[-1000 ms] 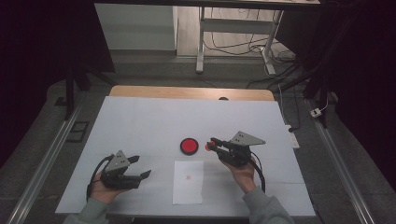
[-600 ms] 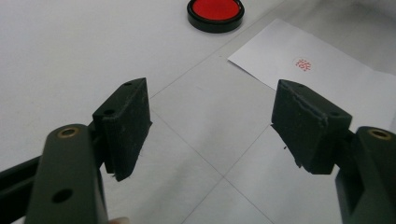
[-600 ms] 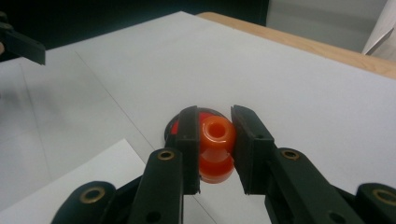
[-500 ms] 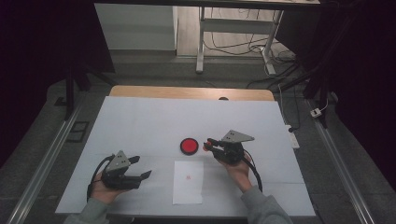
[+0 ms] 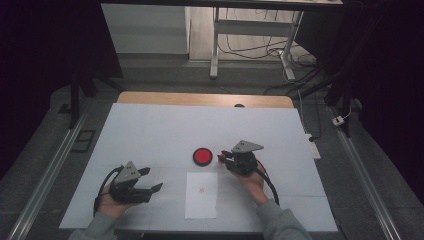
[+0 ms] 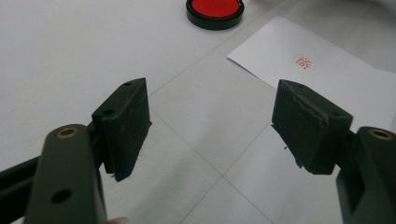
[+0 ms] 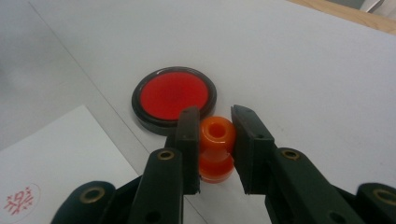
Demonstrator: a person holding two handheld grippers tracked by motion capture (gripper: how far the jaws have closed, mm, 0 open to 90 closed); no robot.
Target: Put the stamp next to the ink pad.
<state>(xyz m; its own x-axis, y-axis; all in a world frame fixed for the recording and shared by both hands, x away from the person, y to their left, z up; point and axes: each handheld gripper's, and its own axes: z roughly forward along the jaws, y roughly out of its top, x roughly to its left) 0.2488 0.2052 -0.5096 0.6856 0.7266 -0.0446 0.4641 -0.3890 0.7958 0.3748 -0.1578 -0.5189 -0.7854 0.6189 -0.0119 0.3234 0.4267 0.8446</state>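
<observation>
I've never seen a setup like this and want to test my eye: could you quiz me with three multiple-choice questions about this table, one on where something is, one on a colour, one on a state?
1. Where does the round ink pad lie relative to the sheet of paper?
A. On top of it
B. Just beyond its far edge
C. At the table's left edge

2. What colour is the stamp mark on the paper?
A. Red
B. Blue
C. Black

3. What is the right hand-held gripper doing?
A. Standing open and empty
B. Shut on the paper
C. Shut on an orange stamp

Answers:
1 B, the pad sits on the table past the sheet.
2 A, the left gripper view shows it red.
3 C, the jaws press the stamp's sides, while the left hand-held gripper stands open.
</observation>
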